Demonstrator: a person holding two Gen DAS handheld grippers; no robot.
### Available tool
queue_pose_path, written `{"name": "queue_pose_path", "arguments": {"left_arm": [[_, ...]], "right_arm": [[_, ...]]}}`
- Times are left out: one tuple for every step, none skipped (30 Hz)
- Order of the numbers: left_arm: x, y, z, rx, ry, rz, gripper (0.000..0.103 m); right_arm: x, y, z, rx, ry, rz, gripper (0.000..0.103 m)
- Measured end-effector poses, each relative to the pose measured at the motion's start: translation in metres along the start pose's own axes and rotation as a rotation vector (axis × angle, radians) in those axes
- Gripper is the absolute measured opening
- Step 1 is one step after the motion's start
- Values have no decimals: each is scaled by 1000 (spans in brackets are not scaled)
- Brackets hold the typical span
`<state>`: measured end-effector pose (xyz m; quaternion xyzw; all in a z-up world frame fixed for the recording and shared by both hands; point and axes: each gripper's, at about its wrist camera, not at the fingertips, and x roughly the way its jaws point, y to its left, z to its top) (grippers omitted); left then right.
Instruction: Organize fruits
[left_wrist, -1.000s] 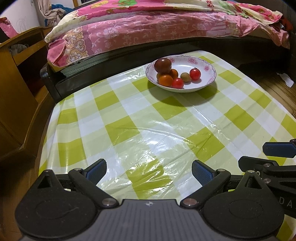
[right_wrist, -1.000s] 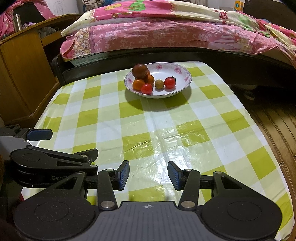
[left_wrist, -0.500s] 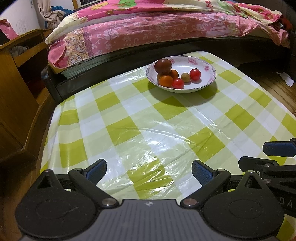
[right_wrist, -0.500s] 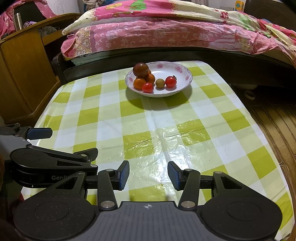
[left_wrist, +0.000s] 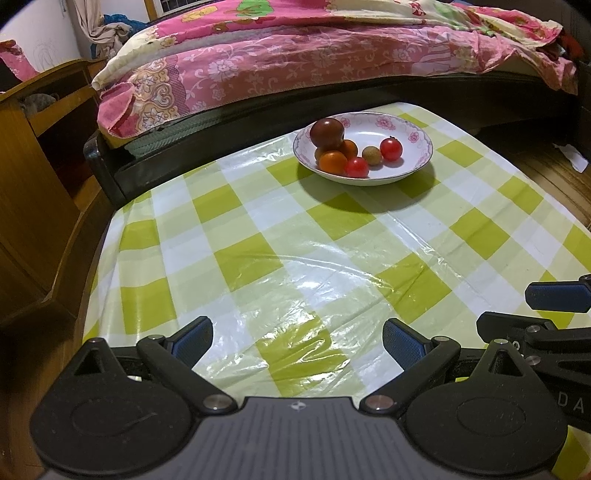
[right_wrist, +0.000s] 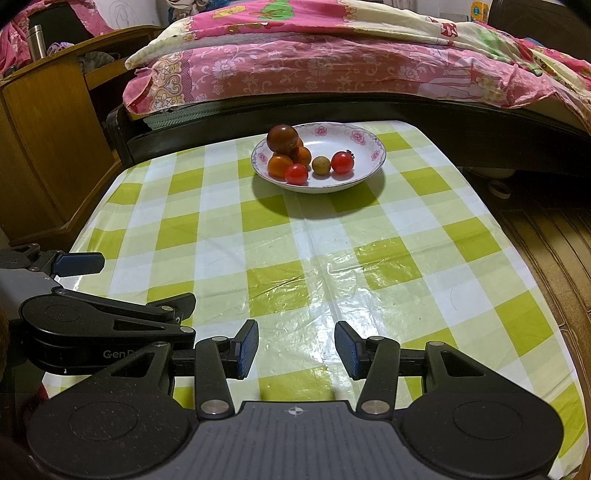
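A white floral bowl (left_wrist: 413, 125) (right_wrist: 365, 136) stands at the far end of the checked table. In it lie a dark brown-red fruit (left_wrist: 327, 133) (right_wrist: 282, 138), orange fruits (left_wrist: 332, 161) (right_wrist: 280, 165), two red tomatoes (left_wrist: 391, 148) (right_wrist: 342, 162) and a small tan round fruit (left_wrist: 371, 155) (right_wrist: 321, 165). My left gripper (left_wrist: 297, 341) hovers open over the near edge of the table, far from the bowl, nothing between its fingers. My right gripper (right_wrist: 295, 349) is beside it, open and empty, with a narrower gap.
The green-and-white plastic tablecloth (left_wrist: 332, 258) covers the table. A bed with a pink quilt (left_wrist: 295, 62) runs along the far side. A wooden cabinet (right_wrist: 44, 140) stands at the left. Wooden floor (right_wrist: 546, 240) lies to the right.
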<state>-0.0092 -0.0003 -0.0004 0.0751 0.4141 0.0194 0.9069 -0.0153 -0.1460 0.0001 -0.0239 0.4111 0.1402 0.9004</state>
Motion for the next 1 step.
{"name": "queue_pose_path", "arguments": {"left_arm": [[0, 0, 0, 2, -2, 2, 103]], "right_arm": [[0, 0, 0, 0, 0, 0, 44]]}}
